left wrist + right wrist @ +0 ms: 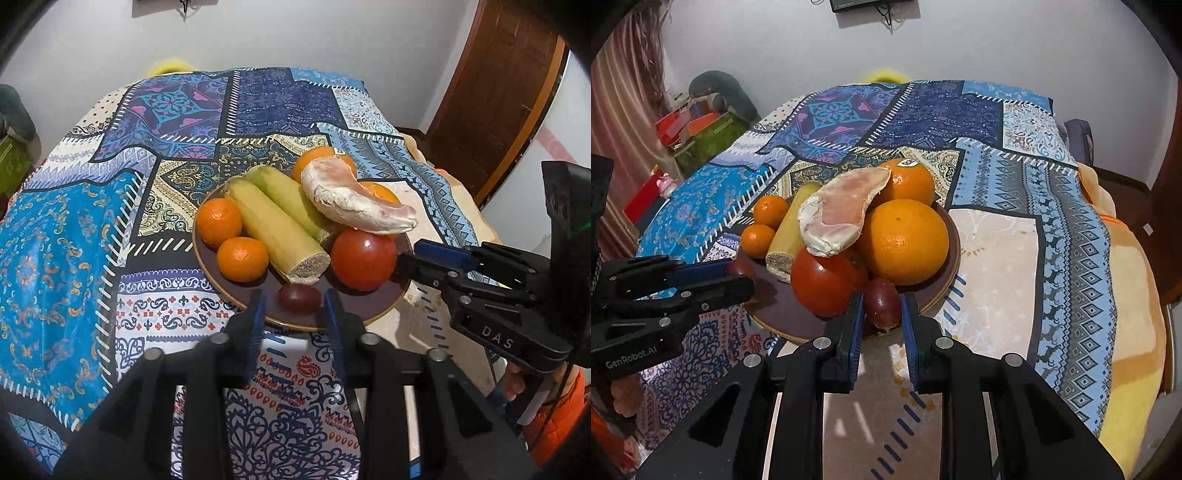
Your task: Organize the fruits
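Observation:
A brown plate [373, 306] [798, 325] holds two small mandarins [242, 258], two bananas [280, 236], a red tomato [364, 258] [823, 284], large oranges [905, 242], a peeled pomelo segment [351, 199] [842, 210] on top, and dark red grapes. My left gripper [295, 306] is open, its fingers on either side of one grape [299, 298] at the plate's near rim. My right gripper [882, 306] has its pads against another grape [881, 302] by the tomato. Each gripper also shows in the other's view: the right [410, 258], the left [738, 277].
The plate stands on a table under a patchwork blue cloth [110, 221] [1052, 221]. An orange-yellow blanket [1134, 295] hangs off its right side. Boxes and clutter [698, 125] sit beyond the left edge. A wooden door [498, 92] is at far right.

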### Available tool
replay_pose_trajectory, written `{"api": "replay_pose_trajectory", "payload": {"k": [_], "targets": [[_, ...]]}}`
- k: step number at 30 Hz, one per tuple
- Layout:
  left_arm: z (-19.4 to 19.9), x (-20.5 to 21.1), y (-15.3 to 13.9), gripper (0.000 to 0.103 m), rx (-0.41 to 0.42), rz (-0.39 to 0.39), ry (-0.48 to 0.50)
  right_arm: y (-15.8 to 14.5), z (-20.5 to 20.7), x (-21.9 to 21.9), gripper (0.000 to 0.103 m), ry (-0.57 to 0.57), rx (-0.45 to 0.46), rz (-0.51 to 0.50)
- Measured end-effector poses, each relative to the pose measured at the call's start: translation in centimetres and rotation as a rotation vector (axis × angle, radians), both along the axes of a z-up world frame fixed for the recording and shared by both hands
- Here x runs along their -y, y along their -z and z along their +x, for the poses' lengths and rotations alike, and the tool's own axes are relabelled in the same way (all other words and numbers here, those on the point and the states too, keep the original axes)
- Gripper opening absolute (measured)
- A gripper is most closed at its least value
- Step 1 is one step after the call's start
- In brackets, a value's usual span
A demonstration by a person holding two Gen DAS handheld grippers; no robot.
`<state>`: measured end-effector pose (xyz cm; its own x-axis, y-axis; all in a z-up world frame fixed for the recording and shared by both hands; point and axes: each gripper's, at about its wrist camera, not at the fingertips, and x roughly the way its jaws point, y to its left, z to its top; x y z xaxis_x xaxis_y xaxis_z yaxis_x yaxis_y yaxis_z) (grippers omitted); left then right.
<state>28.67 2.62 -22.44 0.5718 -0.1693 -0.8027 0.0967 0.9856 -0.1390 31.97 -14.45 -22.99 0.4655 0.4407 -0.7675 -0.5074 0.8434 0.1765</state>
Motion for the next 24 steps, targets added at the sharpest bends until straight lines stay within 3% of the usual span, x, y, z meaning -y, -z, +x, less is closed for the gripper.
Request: {"api": "replay_pose_trajectory", "payload": {"k": [4,11,16,24], "targets": [[-0.5,-0.2,-0.7,0.043,0.018,-0.001,-0.006,-0.4,-0.1,0.4,0.033,0.017,0.008,0.005],[-3.4,-0.7,-4.8,0.043,0.099,0.000,-0.040,-3.6,-1.8,1.6,0.033,0.039,0.065,0.025],[-7.8,-0.6,-10.6,0.043,0.239,0.010,-0.076,-8.3,-4.8,2.9,0.033,0.065,0.170,0.071],[-17.3,0.5,-20.2,0.043,0.519,0.036,-0.116,-18.1,-13.4,5.6,0.034,0.093,0.416,0.186]]}}
